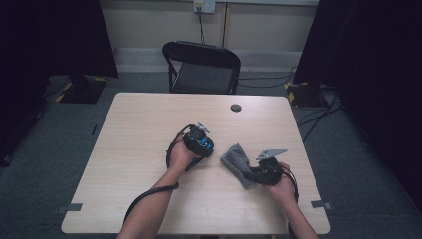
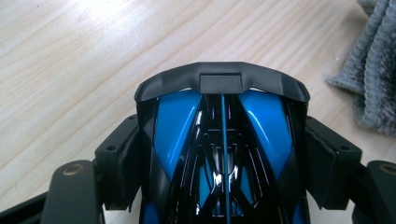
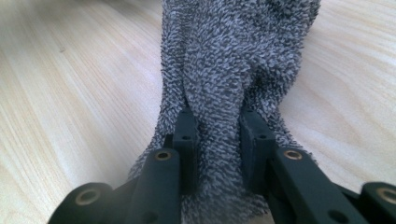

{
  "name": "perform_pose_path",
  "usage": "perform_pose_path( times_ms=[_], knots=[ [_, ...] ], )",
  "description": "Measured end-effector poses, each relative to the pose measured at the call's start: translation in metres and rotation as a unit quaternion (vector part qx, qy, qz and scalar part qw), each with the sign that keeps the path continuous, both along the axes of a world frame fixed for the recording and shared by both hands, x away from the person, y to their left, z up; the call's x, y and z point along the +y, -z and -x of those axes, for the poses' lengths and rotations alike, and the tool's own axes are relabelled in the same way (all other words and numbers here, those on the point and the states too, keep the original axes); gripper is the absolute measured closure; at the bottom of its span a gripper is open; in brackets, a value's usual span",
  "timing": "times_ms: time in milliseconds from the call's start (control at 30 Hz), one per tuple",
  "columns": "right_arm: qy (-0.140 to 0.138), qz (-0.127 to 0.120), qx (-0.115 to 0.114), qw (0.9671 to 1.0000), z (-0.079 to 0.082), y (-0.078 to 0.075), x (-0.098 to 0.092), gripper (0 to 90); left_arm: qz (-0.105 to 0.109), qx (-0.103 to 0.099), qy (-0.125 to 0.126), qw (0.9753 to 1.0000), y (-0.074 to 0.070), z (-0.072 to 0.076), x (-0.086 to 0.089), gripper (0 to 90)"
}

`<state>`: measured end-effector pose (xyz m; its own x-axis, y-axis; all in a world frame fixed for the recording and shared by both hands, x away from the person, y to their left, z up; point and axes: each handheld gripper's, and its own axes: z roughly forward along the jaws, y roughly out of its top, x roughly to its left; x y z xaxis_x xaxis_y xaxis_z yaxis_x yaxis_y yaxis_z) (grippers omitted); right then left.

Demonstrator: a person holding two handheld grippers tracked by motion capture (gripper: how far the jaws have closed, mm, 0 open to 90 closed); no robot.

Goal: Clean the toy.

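While a fold of the grey cloth [image 3: 233, 70] is pinched between the jaws of the right gripper [image 3: 219, 140], a blue and black toy car [image 2: 222, 154] is clamped across its body by the left gripper [image 2: 224, 158]. Both grasps look done; the step in hand is judged to be bringing cloth and car together, probably to wipe the car. For the next move, the cloth has to be lifted and carried left to the car, or the car swung right, with both grips kept. In the high view the cloth [image 1: 238, 162] is seen lying on the table [image 1: 149, 114] just ahead of the right gripper [image 1: 259, 174], near the left gripper [image 1: 201, 142] but apart from it. Farther off, a chair [image 1: 201, 67] is set behind the table.
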<state>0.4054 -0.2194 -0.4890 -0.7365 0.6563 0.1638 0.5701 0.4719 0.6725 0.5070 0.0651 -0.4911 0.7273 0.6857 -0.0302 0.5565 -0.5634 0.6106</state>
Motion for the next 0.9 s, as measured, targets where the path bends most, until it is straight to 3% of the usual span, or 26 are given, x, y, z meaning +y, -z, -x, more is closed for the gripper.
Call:
perform_pose_path(
  times_ms=[233,400,600,667,900],
  knots=[
    [0.01,-0.006,0.009,0.9999,-0.001,0.0,-0.001,72.8,-0.002,-0.02,0.018,0.9996,-0.011,0.01,0.005,25.5],
    [0.013,0.001,0.008,0.9999,0.0,-0.001,0.001,73.9,0.026,-0.027,0.021,0.9991,-0.026,0.015,0.013,25.5],
    [0.026,-0.012,0.012,0.9995,-0.003,-0.003,0.0,76.3,0.052,-0.05,0.042,0.9965,-0.049,0.024,0.015,25.5],
    [0.031,-0.011,0.004,0.9995,-0.005,-0.007,0.001,76.5,0.06,-0.051,0.044,0.9959,-0.053,0.026,0.015,25.5],
    [0.065,-0.038,-0.018,0.997,-0.022,-0.039,0.003,76.5,0.053,-0.052,0.075,0.9944,-0.058,0.036,0.004,25.5]
  ],
)
